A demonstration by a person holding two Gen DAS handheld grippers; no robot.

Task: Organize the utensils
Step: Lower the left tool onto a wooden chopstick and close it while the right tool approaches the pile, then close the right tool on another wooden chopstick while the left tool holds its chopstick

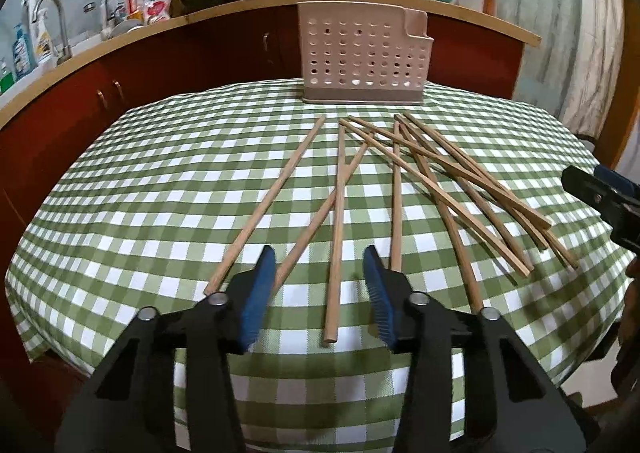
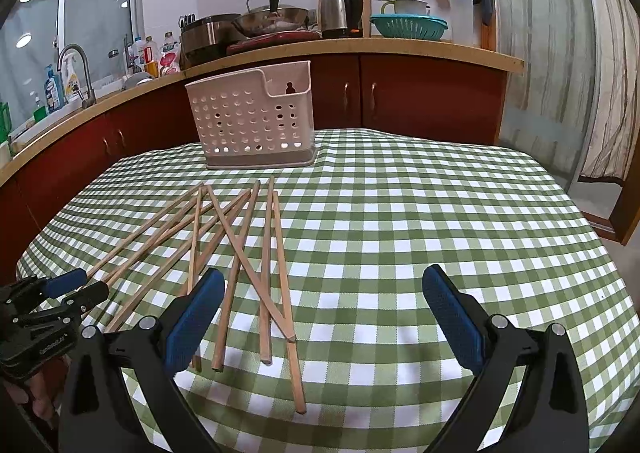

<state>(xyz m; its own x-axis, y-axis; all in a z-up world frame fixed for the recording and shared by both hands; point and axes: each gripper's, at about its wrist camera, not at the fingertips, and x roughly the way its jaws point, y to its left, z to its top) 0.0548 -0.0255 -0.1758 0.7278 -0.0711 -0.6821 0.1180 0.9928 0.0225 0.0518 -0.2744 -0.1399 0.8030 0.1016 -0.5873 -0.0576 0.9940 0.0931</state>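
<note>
The left gripper (image 1: pixel 320 257), black with blue ribbed pads, hung low over the green-and-white checked tablecloth (image 1: pixel 160 181) with its jaws partly apart, clamped on nothing. Between its fingers lay one round wooden chopstick (image 1: pixel 338 237), running straight ahead from the gap; a second chopstick (image 1: pixel 320 213) slanted across it and passed under the left pad. The remaining scattered wooden chopsticks (image 1: pixel 460 189) lay crossed in a loose fan ahead and to the right of those jaws. The pale perforated plastic utensil holder (image 1: pixel 362 57) stood upright well beyond the fingertips, at the cloth's far edge. The right gripper (image 2: pixel 324 281) had its jaws wide apart over bare cloth, holding nothing; the chopsticks lay just beside and under its left finger (image 2: pixel 196 313), the holder ahead to the left.
</note>
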